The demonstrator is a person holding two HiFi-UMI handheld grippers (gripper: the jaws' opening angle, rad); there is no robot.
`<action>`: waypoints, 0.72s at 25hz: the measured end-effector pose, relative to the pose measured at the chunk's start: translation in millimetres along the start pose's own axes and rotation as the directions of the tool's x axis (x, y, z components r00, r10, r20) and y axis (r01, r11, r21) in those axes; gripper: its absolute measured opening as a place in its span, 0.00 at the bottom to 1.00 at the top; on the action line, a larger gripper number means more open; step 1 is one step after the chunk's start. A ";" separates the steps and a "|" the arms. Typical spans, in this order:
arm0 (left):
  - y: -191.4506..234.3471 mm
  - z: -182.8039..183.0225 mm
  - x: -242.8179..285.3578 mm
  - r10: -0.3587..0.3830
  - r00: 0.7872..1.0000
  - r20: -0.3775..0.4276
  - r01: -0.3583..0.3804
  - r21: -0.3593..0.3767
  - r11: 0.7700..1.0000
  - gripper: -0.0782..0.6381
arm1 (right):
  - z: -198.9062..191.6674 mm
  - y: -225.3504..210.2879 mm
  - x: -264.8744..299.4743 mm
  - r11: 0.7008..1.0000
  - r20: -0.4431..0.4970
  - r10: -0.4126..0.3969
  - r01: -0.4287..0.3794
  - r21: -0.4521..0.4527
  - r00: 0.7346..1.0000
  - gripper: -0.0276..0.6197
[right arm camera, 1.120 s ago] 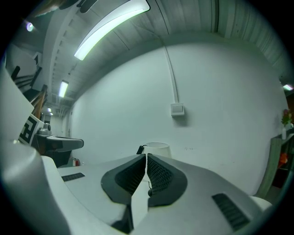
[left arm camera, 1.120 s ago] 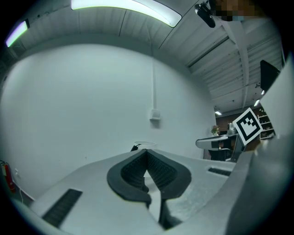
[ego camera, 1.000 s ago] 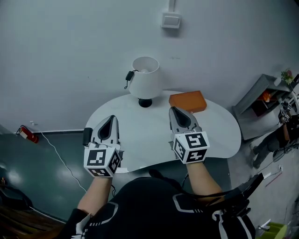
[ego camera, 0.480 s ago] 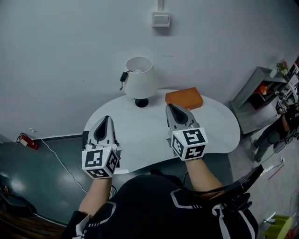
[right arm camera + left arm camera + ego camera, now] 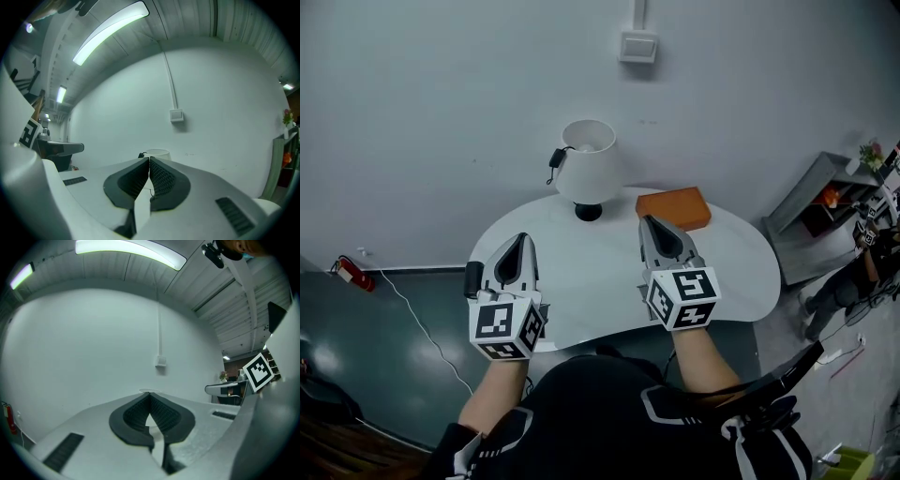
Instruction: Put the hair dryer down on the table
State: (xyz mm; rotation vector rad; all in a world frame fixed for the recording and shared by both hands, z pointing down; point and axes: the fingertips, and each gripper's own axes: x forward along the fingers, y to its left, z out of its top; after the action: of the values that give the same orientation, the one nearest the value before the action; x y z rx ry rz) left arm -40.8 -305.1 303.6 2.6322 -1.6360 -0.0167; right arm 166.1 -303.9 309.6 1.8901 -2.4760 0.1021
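Head view: against the frame half a second ago the whole scene sits a touch lower and further right in the picture. Both grippers keep the same places over the glossy white, rounded bench [image 5: 591, 272]. The left hand-held gripper [image 5: 523, 238] is over the bench's left rim and the right hand-held gripper [image 5: 648, 222] over its middle, both clenched on nothing. Each carries a marker cube [image 5: 507, 328] printed with black-and-white squares, the only print to be seen.

At the back of the bench stands a white lamp with a drum shade and black foot [image 5: 587, 167]. Just to its right lies a flat orange box [image 5: 675, 205]. A small dark object [image 5: 472, 278] sits at the bench's left rim, just beside the left gripper. Too little of it shows to tell whether it is the hair dryer.

Left gripper view: the ribbed black pads [image 5: 166, 412] meet at their tips with nothing held. Beyond them are a plain white wall, a square wall box [image 5: 161, 362] and a ceiling light strip [image 5: 131, 251]. The other gripper's cube shows at the right.

Right gripper view: the ribbed black pads [image 5: 161, 178] are likewise pressed together and empty. The lamp's shade rim shows just over their tips, with the wall box above.
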 end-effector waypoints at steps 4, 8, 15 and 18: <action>1.7 -2.1 1.0 0.011 1.000 -0.005 -0.011 0.006 1.000 0.12 | 1.3 -2.4 2.6 1.000 0.001 0.000 0.000 -0.007 1.000 0.08; 3.4 -7.2 -3.7 0.019 1.000 -0.009 -0.019 0.000 1.000 0.12 | -1.3 -2.6 1.4 1.000 0.003 -0.006 0.006 -0.010 1.000 0.08; 5.7 -1.2 -3.1 0.032 0.999 0.006 -0.032 0.008 0.999 0.12 | 0.4 -4.9 5.8 1.000 0.003 0.003 -0.003 -0.008 1.000 0.08; 7.1 -2.4 -2.4 0.043 0.999 0.002 -0.043 0.009 0.999 0.12 | -0.2 -6.4 6.5 1.000 -0.002 0.003 -0.003 -0.012 1.000 0.08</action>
State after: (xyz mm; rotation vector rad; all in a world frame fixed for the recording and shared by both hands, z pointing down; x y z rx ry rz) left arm -48.1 -306.1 306.3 2.6037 -1.6960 -0.0099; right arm 170.5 -311.9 310.4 1.8806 -2.4721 0.0885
